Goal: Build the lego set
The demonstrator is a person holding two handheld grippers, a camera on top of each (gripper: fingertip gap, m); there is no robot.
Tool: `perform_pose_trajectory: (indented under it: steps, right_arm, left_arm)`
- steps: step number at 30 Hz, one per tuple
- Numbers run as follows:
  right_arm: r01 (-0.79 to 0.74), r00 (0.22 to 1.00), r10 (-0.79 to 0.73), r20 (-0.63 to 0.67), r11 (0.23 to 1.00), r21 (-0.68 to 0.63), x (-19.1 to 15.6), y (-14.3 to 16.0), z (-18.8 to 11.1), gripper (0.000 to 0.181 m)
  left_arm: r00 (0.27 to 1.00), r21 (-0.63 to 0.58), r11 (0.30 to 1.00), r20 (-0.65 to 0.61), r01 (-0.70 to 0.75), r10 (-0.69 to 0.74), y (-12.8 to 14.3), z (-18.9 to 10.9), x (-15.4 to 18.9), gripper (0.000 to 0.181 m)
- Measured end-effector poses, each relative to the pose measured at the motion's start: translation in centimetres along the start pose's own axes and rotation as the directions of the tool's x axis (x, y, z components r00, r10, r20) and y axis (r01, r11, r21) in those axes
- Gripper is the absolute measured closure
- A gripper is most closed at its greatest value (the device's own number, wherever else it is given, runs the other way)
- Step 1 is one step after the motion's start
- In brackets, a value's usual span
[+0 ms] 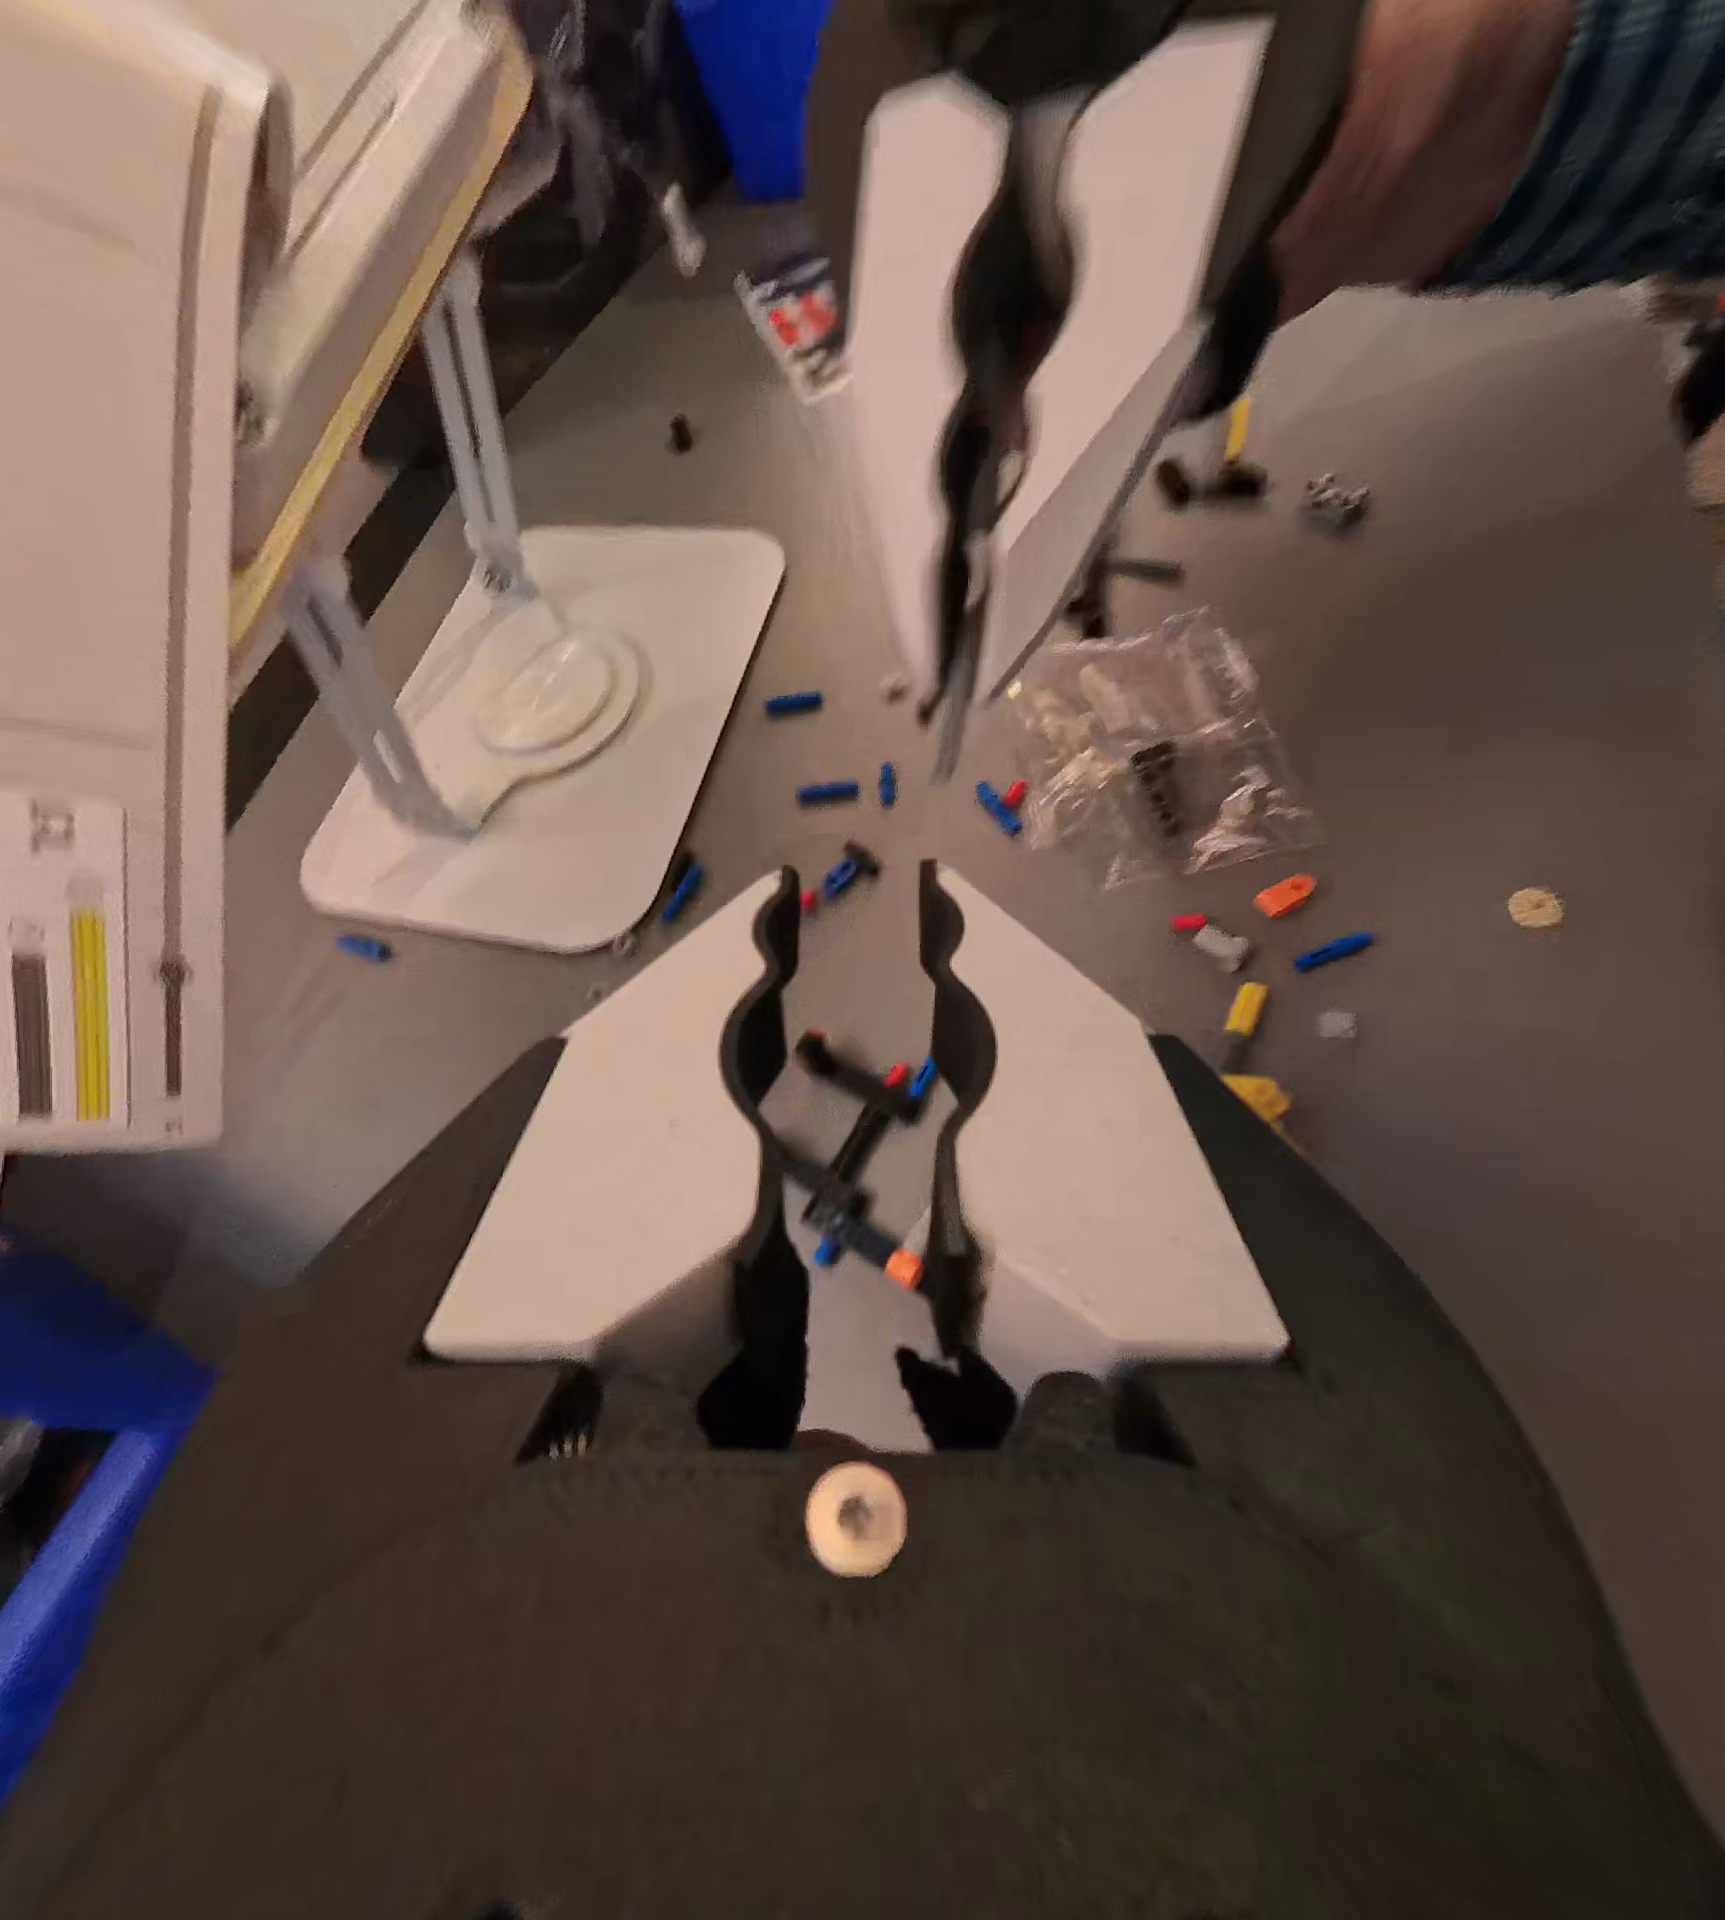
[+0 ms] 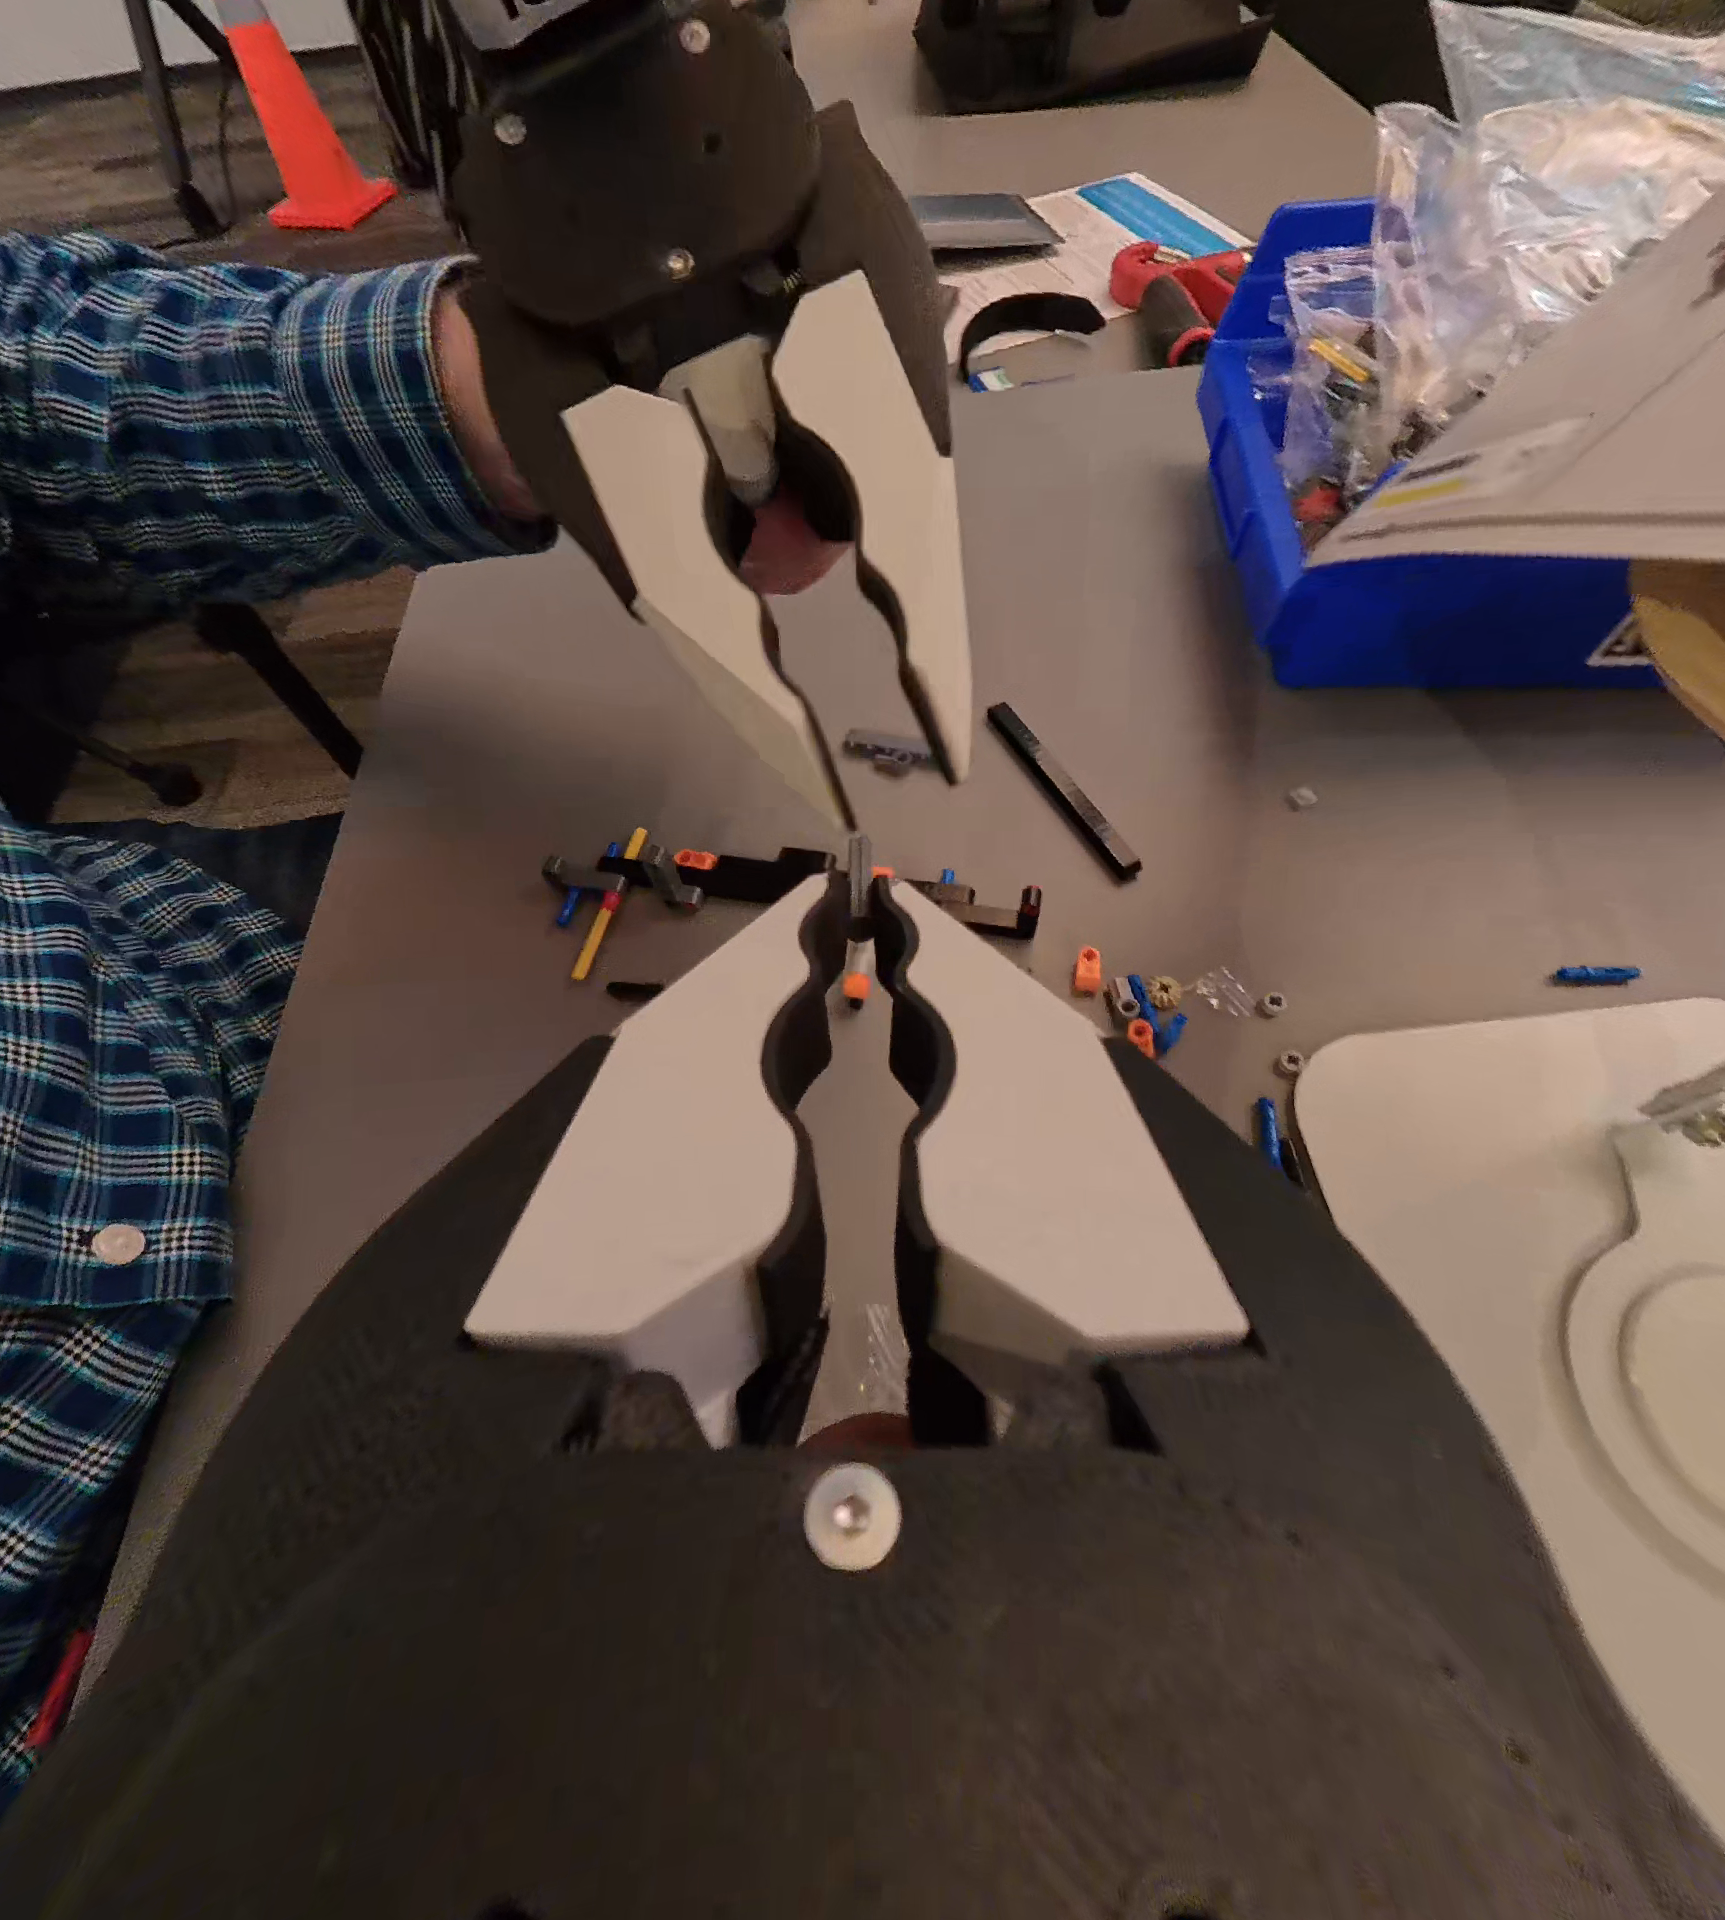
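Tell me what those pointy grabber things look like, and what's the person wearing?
Each hand-held gripper, the right one and the left one, has a black textured body, a silver screw in the middle, and two pale wedge-shaped fingers with wavy black inner edges. The person wears a blue plaid sleeve with a button.

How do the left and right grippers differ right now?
The right gripper is closed almost fully; the left gripper stands open. The right gripper pinches a small grey-and-orange piece; the left gripper holds nothing. Both are white with wavy black inner edges on black bodies.
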State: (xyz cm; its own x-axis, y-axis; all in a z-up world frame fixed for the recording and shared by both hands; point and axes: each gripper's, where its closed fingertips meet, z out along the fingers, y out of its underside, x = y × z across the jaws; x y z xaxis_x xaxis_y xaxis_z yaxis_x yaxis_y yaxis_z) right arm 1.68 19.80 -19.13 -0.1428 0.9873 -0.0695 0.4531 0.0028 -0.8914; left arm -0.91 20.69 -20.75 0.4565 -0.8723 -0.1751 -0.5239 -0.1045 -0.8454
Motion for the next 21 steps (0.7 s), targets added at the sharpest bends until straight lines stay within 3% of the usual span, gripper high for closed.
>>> perform_pose_trajectory:
  steps: [6, 13, 21]
  right_arm:
    - [-0.050, 0.997, 0.049, -0.056, 0.999, -0.008, 1.0, 2.0, -1.8, 0.179]
    - [-0.077, 0.994, 0.075, -0.078, 0.997, -0.018, 1.2, 3.9, -2.2, 0.179]
    - [-0.090, 0.993, 0.090, -0.071, 0.996, -0.005, 1.6, 4.6, -2.3, 0.179]
  left_arm:
    - [0.990, -0.210, 0.974, 0.127, 0.082, -0.056, 6.5, 2.2, -4.7, 0.160]
    - [0.984, -0.306, 0.943, 0.158, 0.132, -0.086, 8.9, 6.0, -6.9, 0.171]
    - [0.990, -0.365, 0.922, 0.095, 0.130, -0.102, 10.3, 7.5, -6.7, 0.173]
